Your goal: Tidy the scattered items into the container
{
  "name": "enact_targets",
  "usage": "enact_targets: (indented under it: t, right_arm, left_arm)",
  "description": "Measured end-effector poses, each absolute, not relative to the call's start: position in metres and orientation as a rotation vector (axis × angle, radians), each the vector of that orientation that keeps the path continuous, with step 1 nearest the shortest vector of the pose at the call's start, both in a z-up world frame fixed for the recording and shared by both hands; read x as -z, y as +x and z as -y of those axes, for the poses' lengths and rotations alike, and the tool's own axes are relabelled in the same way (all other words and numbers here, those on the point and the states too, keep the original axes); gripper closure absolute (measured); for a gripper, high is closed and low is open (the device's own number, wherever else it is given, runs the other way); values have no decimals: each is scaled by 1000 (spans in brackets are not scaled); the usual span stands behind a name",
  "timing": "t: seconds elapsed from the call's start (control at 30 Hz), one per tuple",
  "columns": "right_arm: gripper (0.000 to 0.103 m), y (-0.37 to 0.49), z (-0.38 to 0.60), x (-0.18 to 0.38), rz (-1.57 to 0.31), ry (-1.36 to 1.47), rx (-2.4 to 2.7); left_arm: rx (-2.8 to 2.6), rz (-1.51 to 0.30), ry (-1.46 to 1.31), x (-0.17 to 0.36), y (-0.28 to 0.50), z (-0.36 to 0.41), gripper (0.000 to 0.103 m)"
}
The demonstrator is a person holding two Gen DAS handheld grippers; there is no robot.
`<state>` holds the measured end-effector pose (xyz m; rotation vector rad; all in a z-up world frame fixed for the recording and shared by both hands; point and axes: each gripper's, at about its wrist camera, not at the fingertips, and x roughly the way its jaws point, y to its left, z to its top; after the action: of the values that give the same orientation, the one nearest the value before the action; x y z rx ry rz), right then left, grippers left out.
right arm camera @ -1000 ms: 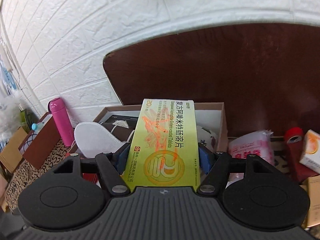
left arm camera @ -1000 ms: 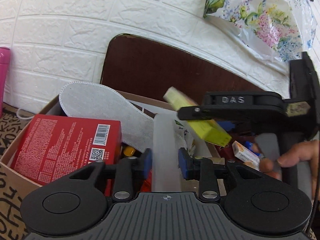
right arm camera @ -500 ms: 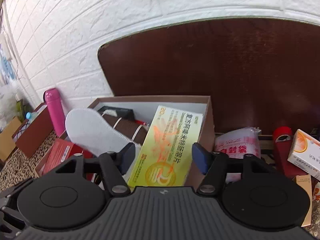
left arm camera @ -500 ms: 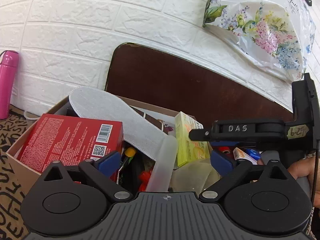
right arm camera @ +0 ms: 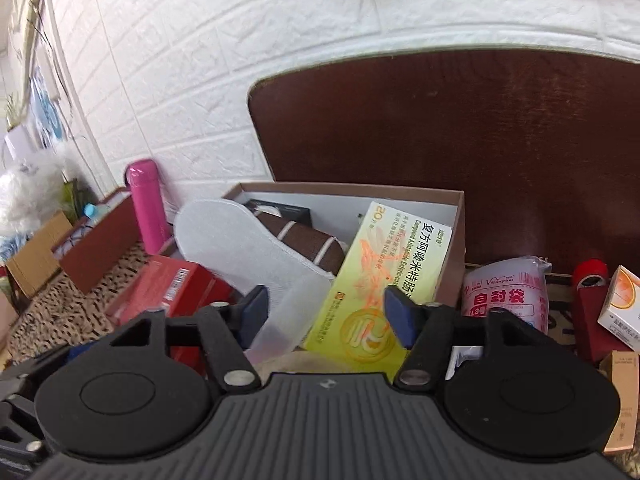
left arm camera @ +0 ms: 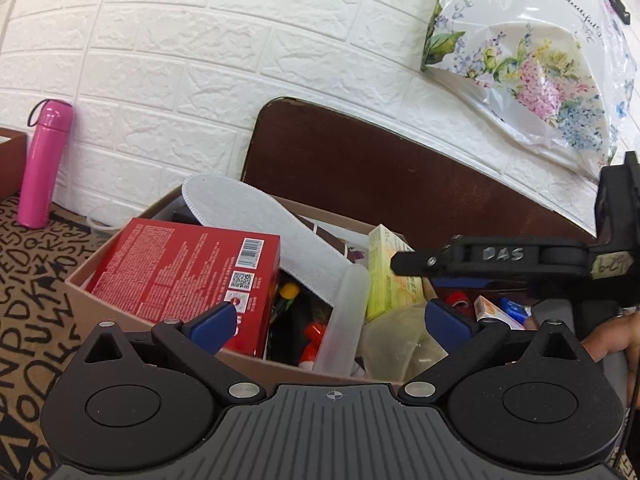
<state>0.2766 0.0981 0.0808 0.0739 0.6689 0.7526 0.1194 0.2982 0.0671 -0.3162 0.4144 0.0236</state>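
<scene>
A brown cardboard box [left arm camera: 168, 206] [right arm camera: 456, 236] holds a red carton [left arm camera: 180, 264] [right arm camera: 164, 292], a white insole [left arm camera: 260, 228] [right arm camera: 240, 248], a brown slipper [right arm camera: 304, 236] and a yellow-green medicine box [right arm camera: 384, 280] [left arm camera: 390, 276] leaning against its right wall. My left gripper [left arm camera: 328, 320] is open and empty above the box's near side. My right gripper [right arm camera: 326, 316] is open and empty just behind the medicine box, and it shows from the side in the left wrist view [left arm camera: 496, 258].
A pink flask [left arm camera: 42, 168] [right arm camera: 148, 204] stands left of the box by the white brick wall. Right of the box lie a pink plastic packet [right arm camera: 504, 296], a red tape roll [right arm camera: 592, 276] and small cartons [right arm camera: 620, 308]. A dark headboard [right arm camera: 460, 140] rises behind.
My right gripper opened and let go of the yellow-green medicine box, which now rests in the cardboard box, then drew back. My left gripper opened and pulled back from the box.
</scene>
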Motion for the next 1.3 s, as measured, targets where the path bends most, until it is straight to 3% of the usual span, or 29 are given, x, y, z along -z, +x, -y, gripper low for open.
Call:
enact_targets:
  t: [0.03,0.1,0.53,1.3]
  right_arm:
    - [7,268,-94,-85,-658,71,-754]
    - [0,250,-87,-93,-628,59,-757]
    - [0,138,-43,-89,-630,-91,-774]
    - [0,112,-38,-64,-683,-208,-714]
  left_arm:
    - [-33,-418,-313,-70,114,-296,0]
    - [-77,-425,-300,-75,101,-290,0]
    - [-283,-450,-93,-83,30,-239,0]
    - [-271,-554,-81,-76,39,-218,0]
